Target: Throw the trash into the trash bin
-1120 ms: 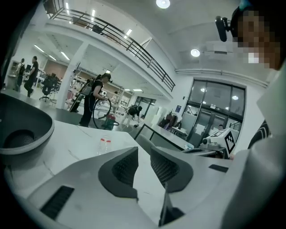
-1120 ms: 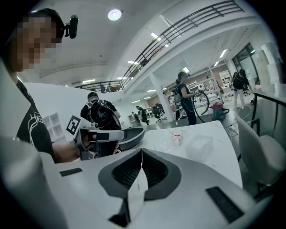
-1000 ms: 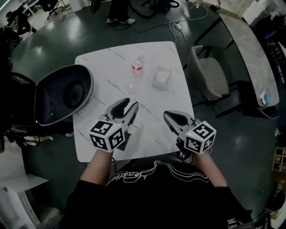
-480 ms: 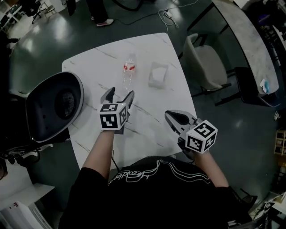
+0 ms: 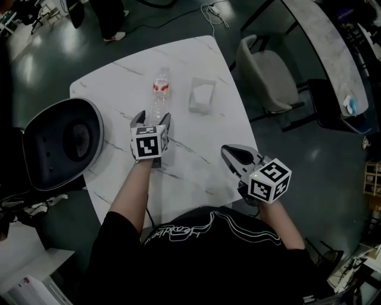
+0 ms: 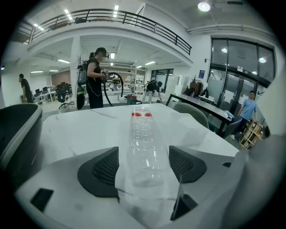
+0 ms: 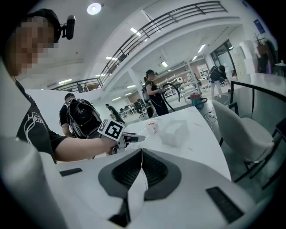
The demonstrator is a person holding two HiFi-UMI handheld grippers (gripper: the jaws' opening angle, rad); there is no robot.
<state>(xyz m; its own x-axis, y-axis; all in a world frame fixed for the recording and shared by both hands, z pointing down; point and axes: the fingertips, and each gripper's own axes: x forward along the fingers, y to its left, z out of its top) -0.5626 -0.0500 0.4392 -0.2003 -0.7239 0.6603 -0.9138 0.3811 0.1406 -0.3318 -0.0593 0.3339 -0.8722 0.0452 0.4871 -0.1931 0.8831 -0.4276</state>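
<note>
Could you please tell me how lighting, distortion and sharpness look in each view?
Head view: even light, pale glare on the dark floor, white table sharp, lines bowed by the wide lens. Left gripper view: heavy fisheye with black corners, ceiling lamps flaring, the clear bottle between the just-opened left tongs crisp. Right gripper view: same fisheye, shut right tongs sharp.

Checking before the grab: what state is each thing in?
Bottle: lying on its side, looks empty.
Left gripper: open, jaws have just been opening, bottle between them.
Right gripper: shut, empty.
Trash bin: open top, beside the table.
Plastic box: resting on table.
</note>
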